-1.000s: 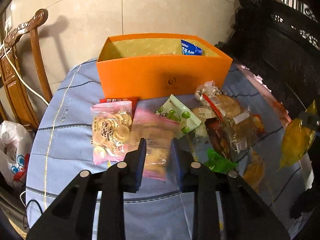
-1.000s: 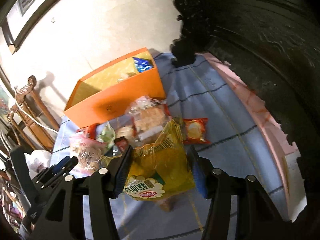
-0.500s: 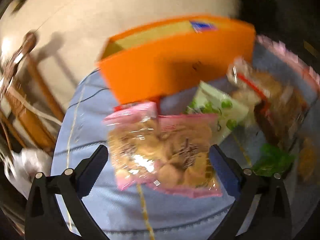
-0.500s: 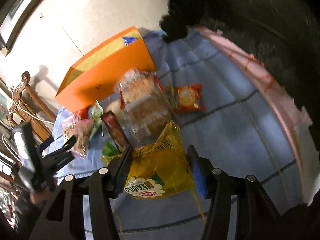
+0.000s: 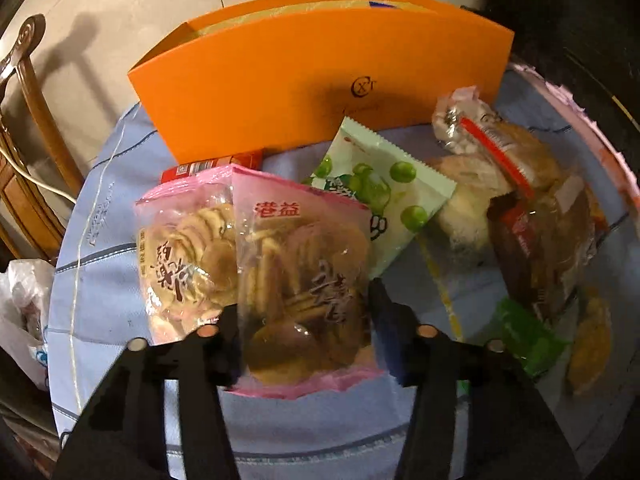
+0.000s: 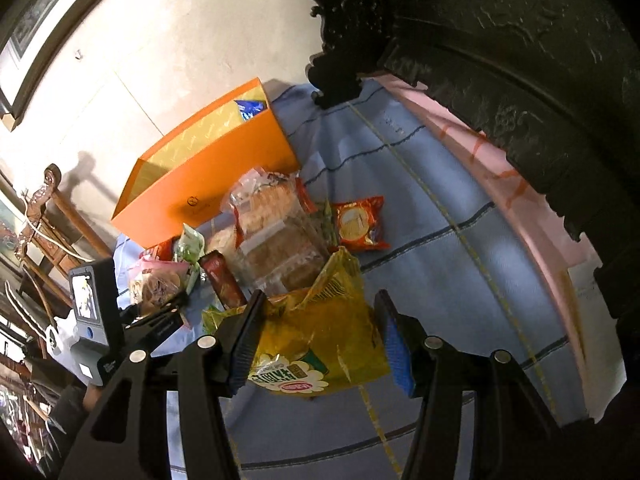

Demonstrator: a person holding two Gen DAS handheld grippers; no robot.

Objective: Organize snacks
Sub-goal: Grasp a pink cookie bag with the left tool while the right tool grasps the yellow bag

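Note:
A pink biscuit packet [image 5: 304,264] stands between the fingers of my left gripper [image 5: 304,320]. The jaws are closing and both pads touch its sides. A second pink biscuit packet [image 5: 188,256] lies to its left. Behind them are a green pea packet [image 5: 384,196] and the open orange box [image 5: 280,92]. My right gripper [image 6: 320,336] is shut on a crumpled yellow snack bag [image 6: 320,344], held above the blue tablecloth [image 6: 440,240]. The orange box [image 6: 200,184] holds a blue packet [image 6: 250,109]. My left gripper [image 6: 160,312] shows at the left of the right wrist view.
A clear bag of cakes [image 5: 532,200], a green packet [image 5: 524,336] and a red packet [image 5: 212,166] lie around the pile. A red-orange packet [image 6: 360,222] lies alone on the cloth. Dark carved furniture [image 6: 520,60] borders the table's right. A wooden chair [image 5: 24,120] stands left.
My left gripper dropped toward the pile, opened wide, then closed around the pink biscuit packet. The right gripper kept the yellow bag and shifted slightly.

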